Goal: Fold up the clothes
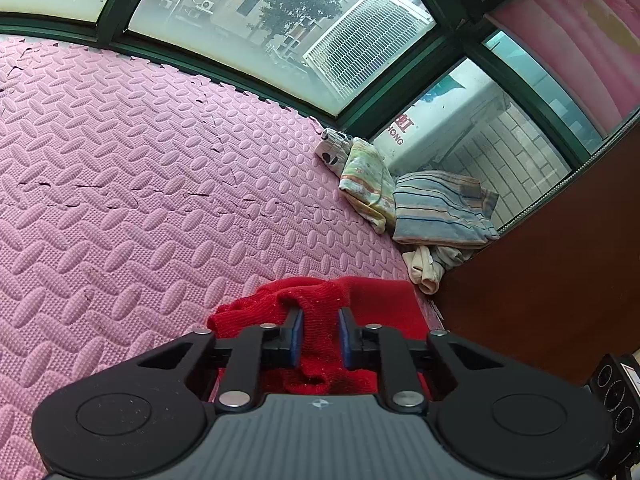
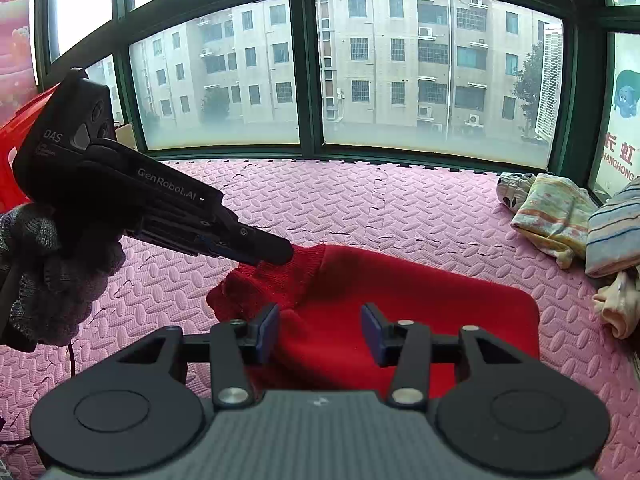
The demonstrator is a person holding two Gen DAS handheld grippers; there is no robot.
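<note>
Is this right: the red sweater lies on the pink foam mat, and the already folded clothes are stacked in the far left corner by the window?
Not quite. The red sweater does lie on the pink foam mat, but the folded clothes are piled at the far right by the window, not the left. The right wrist view shows this; the left wrist view also has them on the right.

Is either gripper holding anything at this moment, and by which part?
The left gripper has a raised fold of the red knit garment between its pads, near the ribbed edge; whether they pinch it is unclear. The right gripper is open above the garment, holding nothing.
</note>
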